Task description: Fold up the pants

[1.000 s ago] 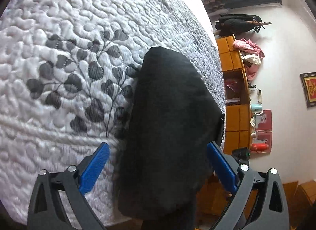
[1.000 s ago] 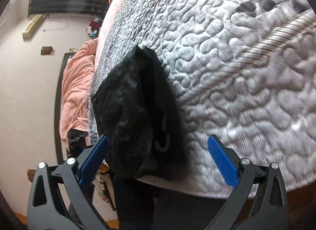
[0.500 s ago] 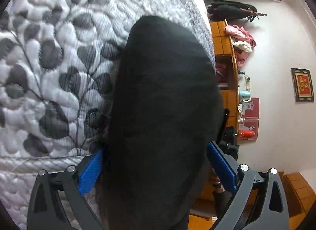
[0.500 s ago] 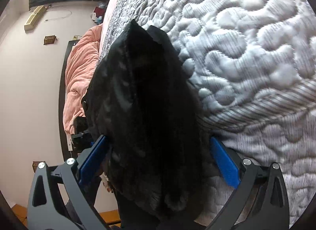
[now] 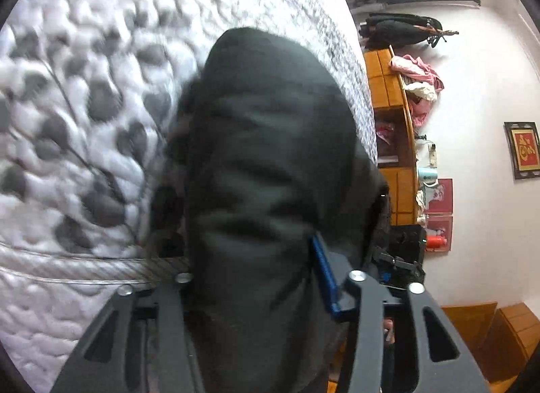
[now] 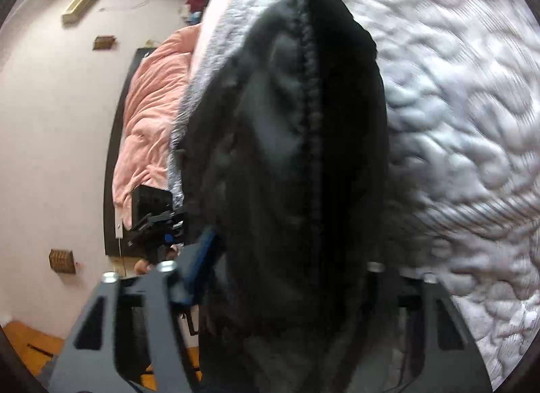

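Gripping the near edge of the black pants (image 5: 270,173) on the quilted bed (image 5: 84,72), both tongs, left (image 5: 253,278) and right (image 6: 287,268), are clamping fabric, suggesting another fold is starting.

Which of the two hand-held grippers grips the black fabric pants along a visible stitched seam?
The right hand-held gripper: a stitched seam runs up the black fabric pants between its fingers. The left hand-held gripper holds plain wrinkled cloth.

1. The left gripper (image 5: 256,274), wide open a second ago, is now clamped on the black pants (image 5: 270,163).
2. The right gripper (image 6: 287,268) likewise closes on the pants (image 6: 297,156), bunching the near edge.
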{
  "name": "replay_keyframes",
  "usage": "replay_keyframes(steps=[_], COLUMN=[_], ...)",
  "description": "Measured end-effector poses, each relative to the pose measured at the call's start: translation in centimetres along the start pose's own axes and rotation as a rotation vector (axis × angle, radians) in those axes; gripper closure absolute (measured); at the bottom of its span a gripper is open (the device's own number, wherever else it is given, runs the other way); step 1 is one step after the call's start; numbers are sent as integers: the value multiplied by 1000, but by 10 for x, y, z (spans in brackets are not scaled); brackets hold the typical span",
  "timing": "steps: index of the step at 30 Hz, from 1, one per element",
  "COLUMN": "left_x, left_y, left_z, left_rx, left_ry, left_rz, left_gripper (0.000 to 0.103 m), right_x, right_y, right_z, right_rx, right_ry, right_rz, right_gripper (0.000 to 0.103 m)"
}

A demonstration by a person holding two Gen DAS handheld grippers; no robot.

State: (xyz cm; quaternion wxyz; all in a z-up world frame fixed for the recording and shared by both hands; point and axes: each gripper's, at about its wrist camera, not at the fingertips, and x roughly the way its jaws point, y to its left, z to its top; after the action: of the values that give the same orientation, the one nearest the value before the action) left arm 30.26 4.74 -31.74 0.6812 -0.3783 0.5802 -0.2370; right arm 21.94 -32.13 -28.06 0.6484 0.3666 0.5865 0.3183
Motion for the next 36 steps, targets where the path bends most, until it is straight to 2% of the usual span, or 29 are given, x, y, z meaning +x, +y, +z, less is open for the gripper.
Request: replay_keyframes(steps=[6,10,13,16,18,20,22,23,25,27,29,30,31,33,34,36], left_x=[-48,-82,-94,-94,-89,-83,-82,-84,-103,-128,-156,-163,-168,-161,-153,-134], left_y=[-10,-4,13,42,63,84,91,90,93,86,68,62,53,34,29,31], left_z=[35,88,128,166,178,184,183,181,174,170,170,171,175,187,194,207], left_rx=[2,-10,-39,-89,-126,-172,-175,-162,-123,-87,-34,-15,16,72,91,82], left_ry=[-90,-158,-175,-175,-165,-145,-132,-132,-143,-200,-301,-326,-352,-369,-362,-325], left_rz=[27,48,51,62,76,43,15,26,80,133,217,247,289,368,413,457], left_gripper=[61,61,61,61,59,53,44,42,39,36,29,26,24,20,20,20], right_x=[25,64,98,134,154,170,175,172,155,131,93,85,74,74,83,108], right_y=[66,102,117,111,98,78,64,62,62,68,85,93,107,127,138,144], right_z=[52,120,168,205,221,232,234,232,231,234,240,242,248,256,262,275], right_rx=[-118,-162,-174,-154,-121,-86,-73,-78,-96,-127,-200,-219,-228,-256,-275,-265], right_ry=[30,61,86,114,130,142,154,155,138,87,-40,-69,-101,-111,-95,-44], right_rz=[-15,-9,-15,-28,-48,-86,-87,-88,-110,-143,-237,-237,-200,-164,-157,-164], right_gripper=[50,50,50,50,45,31,26,25,24,23,22,22,22,22,22,22])
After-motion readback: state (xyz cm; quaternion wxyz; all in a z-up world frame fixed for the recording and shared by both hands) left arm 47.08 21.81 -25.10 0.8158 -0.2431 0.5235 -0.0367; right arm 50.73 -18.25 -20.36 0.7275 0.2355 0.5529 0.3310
